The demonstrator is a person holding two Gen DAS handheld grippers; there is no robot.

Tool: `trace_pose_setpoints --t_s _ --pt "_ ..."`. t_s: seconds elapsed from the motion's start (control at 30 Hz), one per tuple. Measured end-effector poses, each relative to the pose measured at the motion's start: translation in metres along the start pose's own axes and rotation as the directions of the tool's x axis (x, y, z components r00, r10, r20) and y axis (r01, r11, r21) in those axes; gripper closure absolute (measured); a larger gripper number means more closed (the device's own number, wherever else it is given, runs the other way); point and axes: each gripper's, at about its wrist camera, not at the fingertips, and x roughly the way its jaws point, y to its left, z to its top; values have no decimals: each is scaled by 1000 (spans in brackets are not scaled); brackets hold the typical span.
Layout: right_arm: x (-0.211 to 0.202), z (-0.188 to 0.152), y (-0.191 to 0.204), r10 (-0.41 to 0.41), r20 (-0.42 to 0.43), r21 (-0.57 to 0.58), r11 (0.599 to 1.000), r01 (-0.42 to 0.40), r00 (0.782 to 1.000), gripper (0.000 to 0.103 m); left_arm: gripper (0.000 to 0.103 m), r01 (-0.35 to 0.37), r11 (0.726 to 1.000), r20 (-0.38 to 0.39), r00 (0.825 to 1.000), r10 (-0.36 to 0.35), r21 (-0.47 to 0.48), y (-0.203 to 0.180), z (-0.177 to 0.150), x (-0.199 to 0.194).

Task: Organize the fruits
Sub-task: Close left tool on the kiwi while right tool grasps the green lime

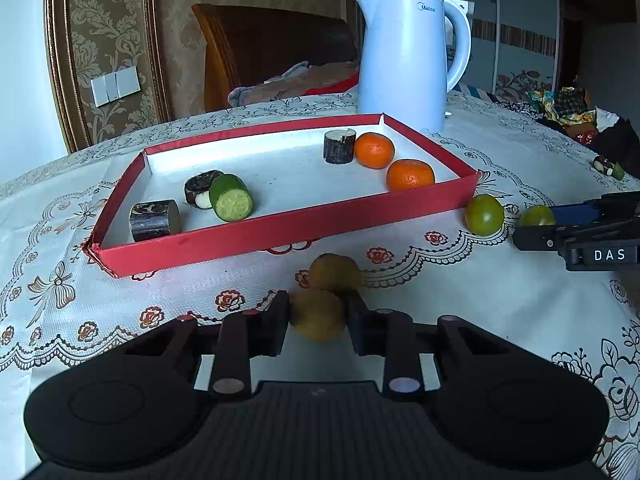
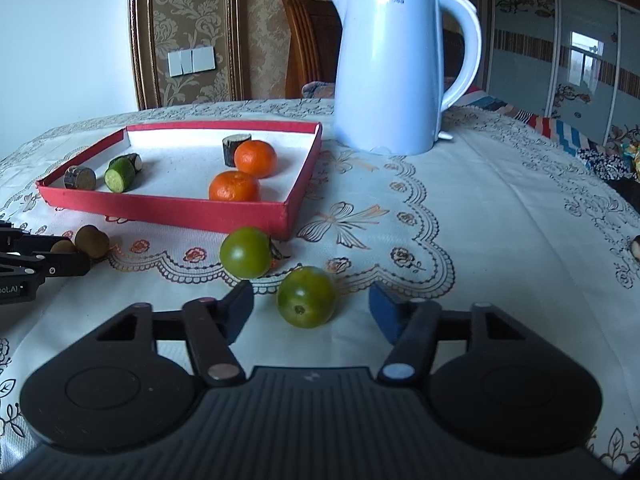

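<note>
My left gripper [image 1: 317, 307] is shut on a small round yellow-brown fruit [image 1: 318, 320] low on the tablecloth. A second such fruit [image 1: 334, 274] lies just behind it. Beyond them stands a red tray [image 1: 280, 232] with two oranges [image 1: 410, 175], a cucumber piece [image 1: 231, 198] and dark wood pieces [image 1: 154, 220]. In the right wrist view my right gripper [image 2: 312, 298] is open. A green tomato [image 2: 306, 297] sits between its fingers with a gap on each side. Another green tomato [image 2: 246, 253] rests by the tray's corner [image 2: 286, 220].
A white kettle [image 2: 390, 68] stands behind the tray's right end. A small dark and white piece [image 1: 608, 166] lies far right on the lace tablecloth [image 2: 480, 220]. A wooden chair back [image 1: 272, 48] and piled cloth lie beyond the table's far edge.
</note>
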Motion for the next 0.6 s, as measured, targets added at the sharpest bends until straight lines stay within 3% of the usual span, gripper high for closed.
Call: trace_pose_setpoints --t_s 0.13,0.33,0.37,0.6 --pt "0 0 -1 6 4 4 1000 -6 1000 59 73 -1 1000 1 1000 1 1 -1 0 -1" --pt "1 -1 -2 4 2 7 1000 -4 1000 65 73 -4 1000 4 1000 4 9 -2 0 -2" --pt "1 -1 -1 3 2 5 1000 -3 1000 72 73 -4 1000 5 1000 4 10 -2 0 -2" --pt "1 0 0 2 -1 -1 1000 -2 1000 72 73 -6 1000 4 1000 5 11 -2 0 -2"
